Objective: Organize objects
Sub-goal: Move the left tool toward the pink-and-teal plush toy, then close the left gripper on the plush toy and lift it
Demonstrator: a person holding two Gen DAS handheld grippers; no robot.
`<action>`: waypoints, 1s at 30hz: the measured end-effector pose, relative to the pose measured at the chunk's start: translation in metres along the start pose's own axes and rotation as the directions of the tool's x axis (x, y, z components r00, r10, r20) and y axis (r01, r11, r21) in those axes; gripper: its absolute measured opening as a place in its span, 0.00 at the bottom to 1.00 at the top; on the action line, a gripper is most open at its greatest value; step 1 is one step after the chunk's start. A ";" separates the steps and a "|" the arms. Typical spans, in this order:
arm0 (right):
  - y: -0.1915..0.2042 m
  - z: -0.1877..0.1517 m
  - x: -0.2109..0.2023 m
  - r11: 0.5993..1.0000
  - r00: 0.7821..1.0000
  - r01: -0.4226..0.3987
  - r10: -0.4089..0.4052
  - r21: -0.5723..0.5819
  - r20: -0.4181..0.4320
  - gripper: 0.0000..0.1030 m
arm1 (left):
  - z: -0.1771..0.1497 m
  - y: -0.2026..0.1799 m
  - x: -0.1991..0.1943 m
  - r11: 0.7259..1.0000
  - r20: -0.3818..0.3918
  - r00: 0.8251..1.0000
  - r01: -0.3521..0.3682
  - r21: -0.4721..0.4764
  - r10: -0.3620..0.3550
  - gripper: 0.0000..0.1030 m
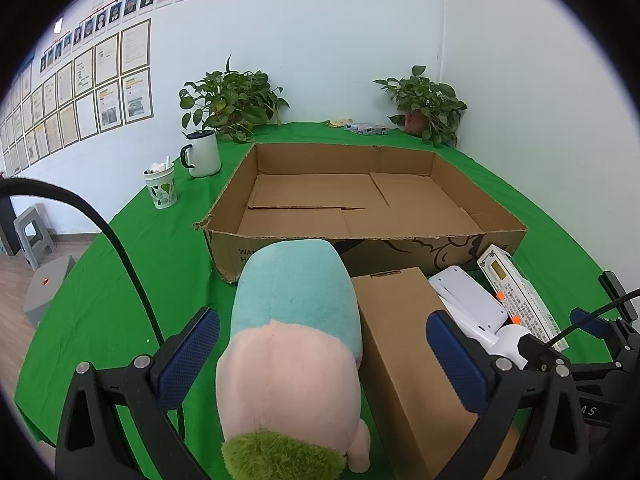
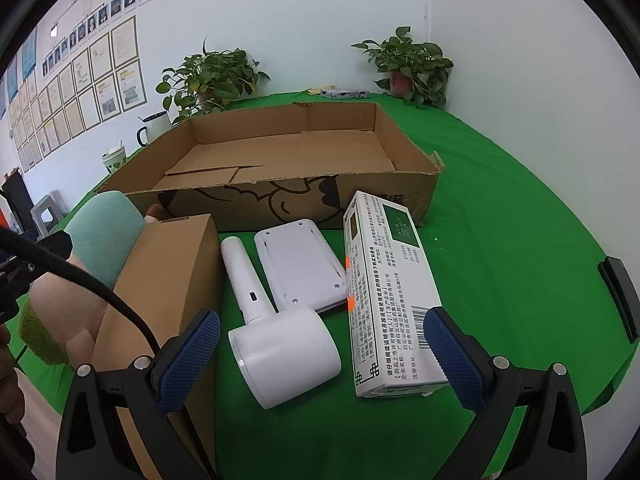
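Clearly the left gripper (image 1: pixel 322 364) is straddling the plush toy (image 1: pixel 294 344), jaws wide, its length running up-frame toward the cardboard tray (image 1: pixel 360 236). Meanwhile the right gripper (image 2: pixel 320 354) is hovering, jaws spread, over the white handheld device (image 2: pixel 280 344).

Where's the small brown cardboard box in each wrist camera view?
Left wrist: small brown box, lower centre-right, right of the plush toy.
Right wrist: small brown box, lower left, left of the white handheld device.
Shared landmark: the large open carton behind it.
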State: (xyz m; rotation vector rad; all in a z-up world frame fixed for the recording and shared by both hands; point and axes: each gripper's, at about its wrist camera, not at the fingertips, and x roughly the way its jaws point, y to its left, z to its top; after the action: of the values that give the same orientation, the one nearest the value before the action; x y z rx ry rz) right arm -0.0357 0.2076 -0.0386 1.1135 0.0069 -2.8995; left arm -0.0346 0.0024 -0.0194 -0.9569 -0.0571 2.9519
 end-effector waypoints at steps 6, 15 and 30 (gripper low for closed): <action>0.002 0.000 -0.002 1.000 1.000 0.002 -0.002 -0.004 0.002 1.00 | -0.001 0.000 -0.002 1.000 0.003 1.000 0.000 -0.001 0.000 1.00; 0.006 -0.001 -0.015 0.999 1.000 0.018 -0.017 -0.026 0.018 1.00 | -0.004 0.008 -0.007 1.000 -0.006 1.000 0.022 -0.021 -0.022 1.00; 0.029 0.002 -0.079 0.992 0.996 0.059 -0.050 -0.110 0.079 1.00 | -0.006 0.029 -0.040 0.995 0.025 0.998 0.063 -0.071 -0.062 1.00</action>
State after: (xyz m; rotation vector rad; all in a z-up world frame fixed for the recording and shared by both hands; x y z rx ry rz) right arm 0.0226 0.1812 0.0159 0.9995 0.1991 -2.9451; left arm 0.0002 -0.0281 -0.0026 -0.9116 -0.1918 2.9219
